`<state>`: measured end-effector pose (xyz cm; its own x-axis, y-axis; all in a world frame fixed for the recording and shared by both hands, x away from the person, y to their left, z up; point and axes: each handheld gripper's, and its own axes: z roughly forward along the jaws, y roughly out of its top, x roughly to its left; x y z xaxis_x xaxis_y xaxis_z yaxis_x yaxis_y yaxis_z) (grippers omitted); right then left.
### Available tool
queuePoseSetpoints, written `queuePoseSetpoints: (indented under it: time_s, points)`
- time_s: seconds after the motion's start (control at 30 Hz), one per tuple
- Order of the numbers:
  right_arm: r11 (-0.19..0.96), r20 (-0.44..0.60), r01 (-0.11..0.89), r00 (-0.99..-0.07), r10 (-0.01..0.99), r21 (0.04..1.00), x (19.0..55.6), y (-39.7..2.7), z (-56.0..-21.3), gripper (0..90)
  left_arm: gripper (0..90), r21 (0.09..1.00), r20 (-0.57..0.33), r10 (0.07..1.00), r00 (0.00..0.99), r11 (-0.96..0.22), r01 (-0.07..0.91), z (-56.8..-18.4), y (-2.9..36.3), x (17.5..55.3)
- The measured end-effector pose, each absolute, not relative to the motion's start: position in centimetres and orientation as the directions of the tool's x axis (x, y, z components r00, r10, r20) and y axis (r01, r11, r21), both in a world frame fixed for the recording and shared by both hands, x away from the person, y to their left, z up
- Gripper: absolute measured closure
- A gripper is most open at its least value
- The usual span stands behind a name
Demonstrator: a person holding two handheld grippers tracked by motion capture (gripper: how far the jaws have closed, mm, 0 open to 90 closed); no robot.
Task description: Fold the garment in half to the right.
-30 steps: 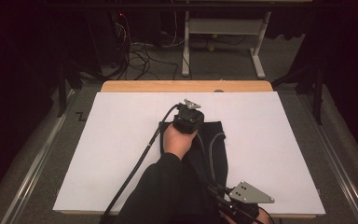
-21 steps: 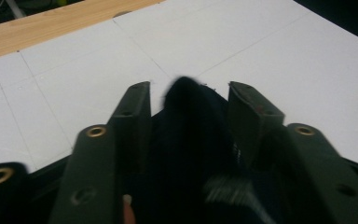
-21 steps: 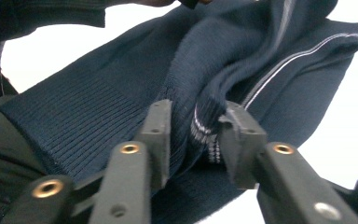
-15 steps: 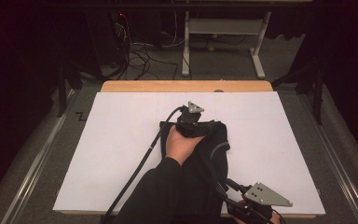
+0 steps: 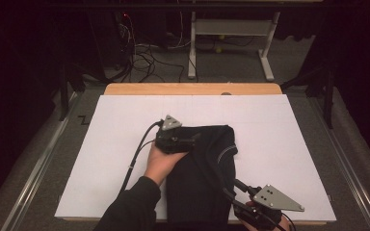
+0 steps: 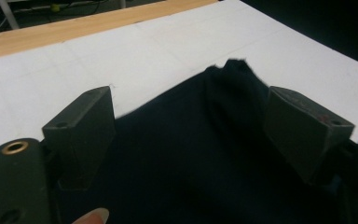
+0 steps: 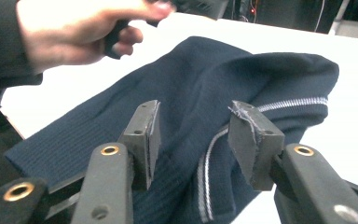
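Dark navy ribbed knit garment (image 5: 200, 173) with a thin pale stripe along one edge lies folded on the white sheet-covered table (image 5: 279, 144), running from mid-table back to the near edge, slightly right of centre. Left gripper (image 5: 192, 139) sits over the garment's far left corner, the hand (image 5: 160, 162) gripping its body from behind; grey three-cornered plate on top. In the left gripper view its jaws stand wide apart, having just been opening, with the dark cloth (image 6: 205, 154) lying flat beneath and between them; the pads do not press on it. Right gripper (image 5: 233, 185) is at the near right edge of the garment, close to the table's near edge. In the right gripper view its jaws are partly apart, straddling a raised fold of the knit (image 7: 200, 140) with the stripe running between them; pads not visibly pinching the cloth. Bare wooden strip (image 5: 192, 88) shows along the table's far edge.
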<state>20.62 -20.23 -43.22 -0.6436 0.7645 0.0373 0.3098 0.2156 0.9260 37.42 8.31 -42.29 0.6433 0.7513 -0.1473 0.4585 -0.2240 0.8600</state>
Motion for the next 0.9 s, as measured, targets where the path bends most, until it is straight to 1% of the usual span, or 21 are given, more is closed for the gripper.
queuePoseSetpoints:
  time_s: [0.2,0.43,0.53,0.63,0.7,0.77,0.83,0.87,0.9]
  points:
    - [0.250,0.007,0.297,-0.658,0.753,0.922,22.0,-18.7,-42.4,55.0,12.2,0.862,-0.077,0.772,0.631,-0.266,0.431,-43.9,12.7,34.4]
    - [0.301,-0.008,0.330,-0.662,0.749,0.895,25.6,-16.7,-42.2,55.5,12.1,0.880,-0.087,0.786,0.612,-0.228,0.417,-44.8,17.5,30.8]
    - [0.336,-0.031,0.343,-0.658,0.753,0.877,27.0,-15.7,-42.4,55.2,12.1,0.886,-0.074,0.804,0.590,-0.218,0.409,-44.8,19.4,29.9]
    - [0.360,-0.031,0.371,-0.659,0.752,0.856,28.4,-15.0,-42.7,54.8,5.8,0.887,-0.072,0.823,0.563,-0.206,0.414,-44.9,21.1,29.3]
    - [0.383,-0.043,0.386,-0.656,0.754,0.839,29.2,-14.7,-43.1,54.5,0.0,0.885,-0.067,0.840,0.539,-0.200,0.421,-45.1,22.0,29.0]
    - [0.402,-0.061,0.398,-0.643,0.763,0.824,29.9,-14.5,-43.3,54.7,0.0,0.888,-0.078,0.836,0.543,-0.190,0.419,-45.4,22.9,28.7]
    - [0.414,-0.069,0.414,-0.635,0.769,0.811,30.5,-14.4,-43.5,57.8,0.0,0.895,-0.106,0.829,0.549,-0.162,0.416,-45.9,23.5,28.3]
    - [0.422,-0.073,0.422,-0.632,0.771,0.803,30.7,-14.3,-43.6,61.8,0.0,0.894,-0.103,0.828,0.552,-0.166,0.417,-46.1,23.7,28.1]
    - [0.427,-0.076,0.425,-0.632,0.771,0.798,30.9,-14.4,-43.6,68.2,0.0,0.892,-0.101,0.830,0.549,-0.169,0.420,-46.3,23.7,28.0]
